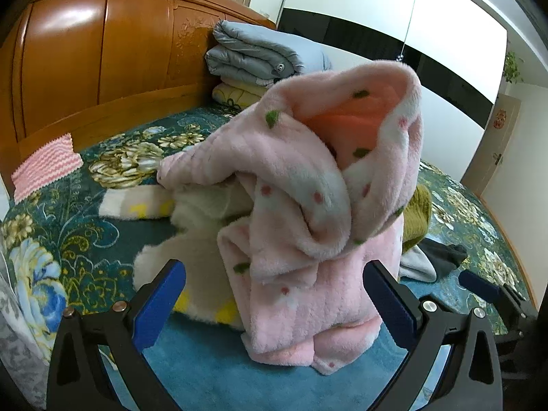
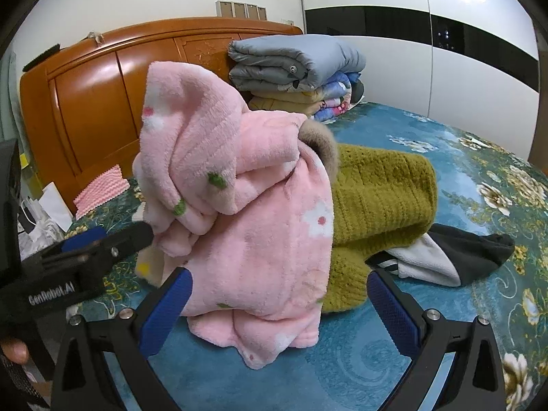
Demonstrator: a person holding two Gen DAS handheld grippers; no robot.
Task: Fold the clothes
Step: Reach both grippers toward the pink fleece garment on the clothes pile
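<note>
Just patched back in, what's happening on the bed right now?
A person holding two grippers is sorting a pile of clothes on the bed. The pink fleece garment stands bunched up in a heap, not yet folded, in front of an olive knit sweater. The left gripper and right gripper are both open, facing the pink garment from either side. A stack of folded quilts sits by the headboard.
</note>
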